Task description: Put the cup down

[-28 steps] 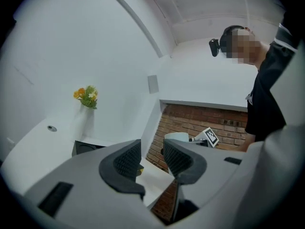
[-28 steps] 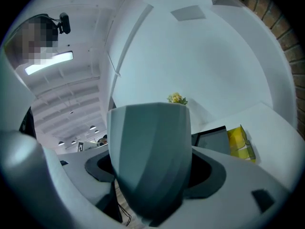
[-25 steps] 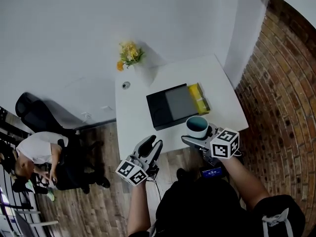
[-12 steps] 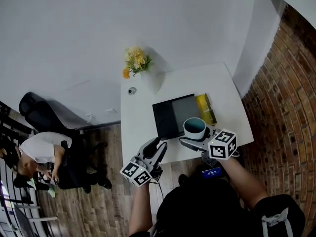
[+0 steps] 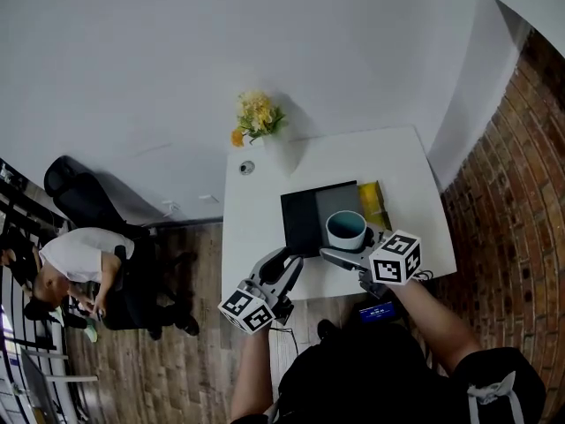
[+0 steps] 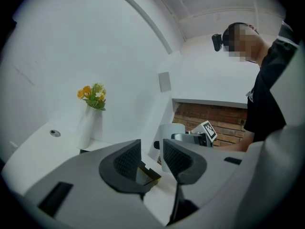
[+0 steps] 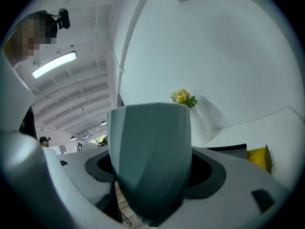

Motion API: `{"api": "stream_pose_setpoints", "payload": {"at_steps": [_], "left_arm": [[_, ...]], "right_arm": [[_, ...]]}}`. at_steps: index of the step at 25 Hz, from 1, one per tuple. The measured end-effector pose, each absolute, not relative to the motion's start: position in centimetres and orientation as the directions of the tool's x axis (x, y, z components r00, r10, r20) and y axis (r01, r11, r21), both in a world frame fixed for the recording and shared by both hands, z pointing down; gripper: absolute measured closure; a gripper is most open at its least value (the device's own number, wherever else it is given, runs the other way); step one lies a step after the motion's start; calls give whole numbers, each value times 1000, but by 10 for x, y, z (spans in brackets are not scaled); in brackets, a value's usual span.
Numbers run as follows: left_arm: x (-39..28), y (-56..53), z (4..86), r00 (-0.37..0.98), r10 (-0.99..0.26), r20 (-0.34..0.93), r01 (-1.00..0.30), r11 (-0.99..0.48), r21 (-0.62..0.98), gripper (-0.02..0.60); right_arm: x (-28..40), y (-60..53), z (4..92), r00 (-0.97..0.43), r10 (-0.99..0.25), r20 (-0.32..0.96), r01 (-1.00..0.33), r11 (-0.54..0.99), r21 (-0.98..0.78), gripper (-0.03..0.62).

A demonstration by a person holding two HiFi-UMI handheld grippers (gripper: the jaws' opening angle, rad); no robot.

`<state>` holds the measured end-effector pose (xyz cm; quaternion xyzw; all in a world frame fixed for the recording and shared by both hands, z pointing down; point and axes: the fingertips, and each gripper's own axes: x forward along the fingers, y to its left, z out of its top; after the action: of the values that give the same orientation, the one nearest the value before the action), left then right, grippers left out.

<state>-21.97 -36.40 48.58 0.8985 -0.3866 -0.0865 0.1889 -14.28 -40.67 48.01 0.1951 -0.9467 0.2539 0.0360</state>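
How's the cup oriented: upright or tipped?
Upright. The cup shows its open rim facing up in the head view, and its walls stand vertical between the jaws of the right gripper.

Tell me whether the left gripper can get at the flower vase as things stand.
Probably yes: the left gripper is open and empty, and bare table lies between it and the vase; the cup is off to its right.

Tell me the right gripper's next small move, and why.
Probably lower the cup straight down toward the white table. The right gripper is shut on it, and the cup appears to hang in the air over the table's near edge, beside the dark tray.
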Motion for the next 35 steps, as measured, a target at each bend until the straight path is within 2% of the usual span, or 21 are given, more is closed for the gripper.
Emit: {"api": "stream_pose_setpoints", "payload": {"at_steps": [22,29,35], "left_arm": [[-227,-364,481,663,-748,-13,-684,-613,395,430],[-230,-374,475,658,-753,-4,-695,-610,380,430],[-244,-386,468,633,-774,5,-722,-588,364,430]], "right_arm": [[-144,-414,488,-927,-330,179,-375,794,-478,212],[-157,-451,513,-922,-320,220,-388,758,-524,212],[-191,-506,541,-904,-332,267,-423,776,-468,212]]}}
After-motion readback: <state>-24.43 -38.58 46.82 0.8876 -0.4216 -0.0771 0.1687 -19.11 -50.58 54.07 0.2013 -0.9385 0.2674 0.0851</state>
